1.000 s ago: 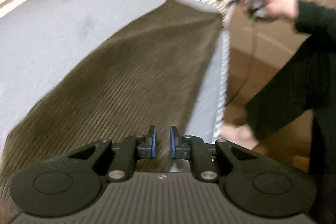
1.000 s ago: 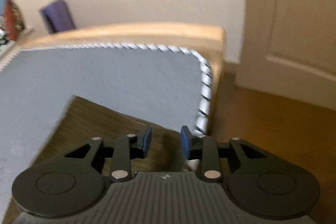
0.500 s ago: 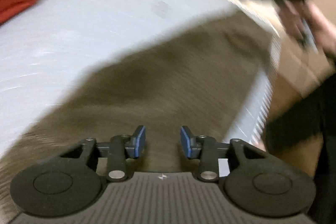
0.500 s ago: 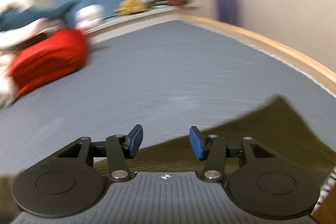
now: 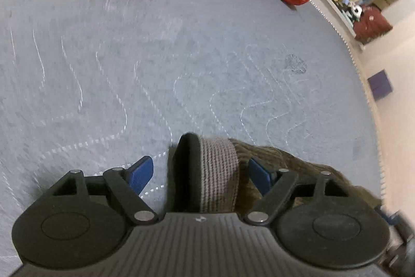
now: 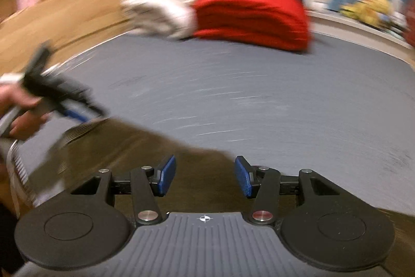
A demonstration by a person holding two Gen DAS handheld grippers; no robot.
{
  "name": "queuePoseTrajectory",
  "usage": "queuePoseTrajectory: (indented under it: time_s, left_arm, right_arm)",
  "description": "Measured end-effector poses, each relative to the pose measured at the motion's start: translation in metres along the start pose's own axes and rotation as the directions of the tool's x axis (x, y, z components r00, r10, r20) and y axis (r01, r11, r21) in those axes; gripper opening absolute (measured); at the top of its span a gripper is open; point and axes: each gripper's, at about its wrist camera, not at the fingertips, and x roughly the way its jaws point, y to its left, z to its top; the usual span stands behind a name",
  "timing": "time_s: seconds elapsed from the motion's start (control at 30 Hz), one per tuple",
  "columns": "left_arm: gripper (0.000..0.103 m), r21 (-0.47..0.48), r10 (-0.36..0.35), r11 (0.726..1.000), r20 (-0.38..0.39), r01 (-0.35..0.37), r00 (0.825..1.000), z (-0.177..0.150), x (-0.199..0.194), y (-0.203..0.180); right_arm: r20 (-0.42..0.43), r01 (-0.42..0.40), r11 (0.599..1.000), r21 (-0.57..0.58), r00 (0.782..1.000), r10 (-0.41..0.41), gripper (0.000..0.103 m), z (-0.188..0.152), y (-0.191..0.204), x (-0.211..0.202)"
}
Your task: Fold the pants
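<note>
I am opening my left gripper (image 5: 199, 174) around the brown corduroy pants (image 5: 272, 162), waistband between untouching pads. My right gripper (image 6: 205, 177) is gaping over them at six o'clock on the grey mattress (image 6: 259, 100). No writing legible.

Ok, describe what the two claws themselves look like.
Both match: the left claw and right claw have blue ribbed pads on black linkage arms with silver pivot pins, two round black discs, and a grey ridged body bearing a small white mark.
</note>
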Motion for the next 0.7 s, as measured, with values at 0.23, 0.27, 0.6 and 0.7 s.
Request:
queuePoseTrajectory:
  time_s: [0.23, 0.27, 0.6, 0.7]
  left_arm:
    - [0.065, 0.031, -0.053, 0.998, 0.03, 0.052, 0.998, 0.005, 0.005, -0.015]
    - [0.063, 0.044, -0.059, 0.997, 0.032, 0.057, 0.998, 0.005, 0.006, -0.019]
    - [0.047, 0.101, -0.048, 0.994, 0.029, 0.045, 0.998, -0.005, 0.024, -0.021]
    - [0.025, 0.107, -0.077, 0.992, 0.061, 0.07, 0.995, -0.003, 0.005, -0.018]
  right_arm:
    - [-0.023, -0.137, 0.953, -0.272, 0.991, 0.136, 0.053, -0.011, 0.113, 0.032]
    - [-0.02, -0.14, 0.941, -0.307, 0.99, 0.141, 0.053, -0.012, 0.127, 0.036]
    - [-0.078, -0.199, 0.833, -0.517, 0.98, 0.185, 0.049, -0.039, 0.192, 0.071]
    - [-0.087, -0.182, 0.817, -0.547, 0.983, 0.161, 0.003, -0.036, 0.197, 0.08]
